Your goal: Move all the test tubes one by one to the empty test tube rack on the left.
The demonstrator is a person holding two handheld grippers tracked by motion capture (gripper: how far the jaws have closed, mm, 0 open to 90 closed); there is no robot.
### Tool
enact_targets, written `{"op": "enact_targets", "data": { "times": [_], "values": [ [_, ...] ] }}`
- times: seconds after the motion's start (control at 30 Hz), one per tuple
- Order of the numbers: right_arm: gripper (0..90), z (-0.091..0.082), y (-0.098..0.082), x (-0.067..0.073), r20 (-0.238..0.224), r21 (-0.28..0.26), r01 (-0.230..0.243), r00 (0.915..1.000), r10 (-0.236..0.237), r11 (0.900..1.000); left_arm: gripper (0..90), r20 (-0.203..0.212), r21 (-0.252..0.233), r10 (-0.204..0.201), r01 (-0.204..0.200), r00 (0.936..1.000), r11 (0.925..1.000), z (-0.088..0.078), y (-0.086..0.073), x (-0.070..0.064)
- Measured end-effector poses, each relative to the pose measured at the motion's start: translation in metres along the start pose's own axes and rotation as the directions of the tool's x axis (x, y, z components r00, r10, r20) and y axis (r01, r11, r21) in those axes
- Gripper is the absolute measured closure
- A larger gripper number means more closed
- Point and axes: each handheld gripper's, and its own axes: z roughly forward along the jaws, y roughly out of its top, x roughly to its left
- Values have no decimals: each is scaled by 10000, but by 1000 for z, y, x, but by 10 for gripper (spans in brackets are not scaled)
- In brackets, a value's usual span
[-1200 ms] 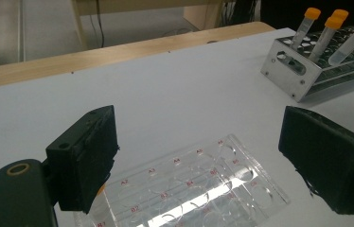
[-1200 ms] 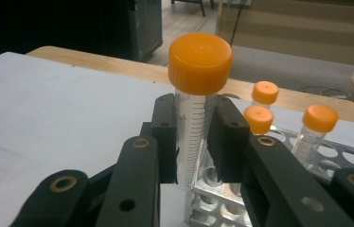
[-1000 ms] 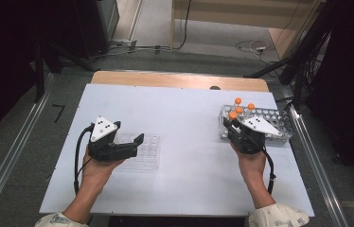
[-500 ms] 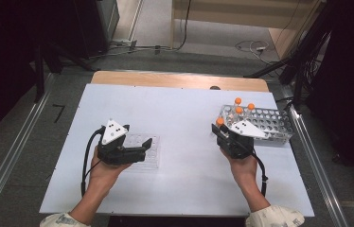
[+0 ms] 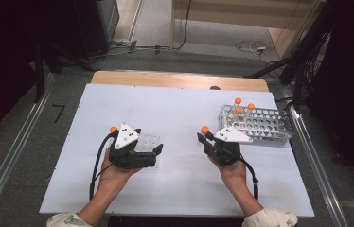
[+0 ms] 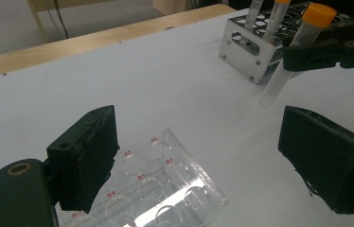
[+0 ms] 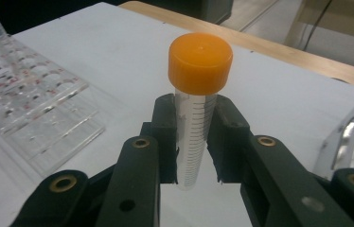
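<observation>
The right gripper [image 5: 207,137] has its jaws clamped on a clear graduated plastic tube with an orange screw cap [image 7: 195,105], gripping it by the barrel below the cap so that the tube stands upright and its rounded lower end hangs free above the white bench [image 5: 184,113], ready, it seems, to be lowered into a hole. The left gripper [image 5: 154,152] has its jaws apart on either side of a clear plastic well rack with red lettering [image 6: 158,187], which lies flat on the bench; no pad touches it, and the gripper looks placed to steady the rack. The carried tube is between the two racks, apart from both. Behind the right hand stands a perforated metal tube rack [image 5: 265,124] with three more orange-capped tubes [image 5: 238,110] upright at its left end. An orange cap [image 5: 113,129] already shows at the clear rack's far corner, near the left gripper's grey plate, which crowds the approach there.
</observation>
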Motion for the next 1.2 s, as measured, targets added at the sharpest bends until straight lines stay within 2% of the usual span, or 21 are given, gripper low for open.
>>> {"op": "enact_targets", "data": {
  "times": [0.5,0.77,0.83,1.0,1.1,1.2],
  "values": [
    [717,11,-6,35,-1022,444,549,9935,-501,9975,138,430,-24,210,-209,9989,9998,8,1,-17],
    [717,15,-9,49,-1468,578,869,9861,-777,9945,151,684,65,376,-381,9970,9993,14,1,-28],
    [717,16,-9,53,-1665,601,995,9821,-883,9932,154,774,97,414,-423,9961,9991,15,1,-30],
    [717,19,-10,59,-2042,757,1090,9746,-916,9912,218,926,1,537,-539,9943,9985,18,0,-35],
    [716,18,-10,63,-2149,733,1124,9721,-944,9910,317,1214,-173,619,-602,9907,9980,19,-2,-37],
    [716,18,-10,66,-2242,715,1213,9691,-1026,9900,377,1238,-120,706,-697,9898,9975,21,-3,-39]
  ]
}}
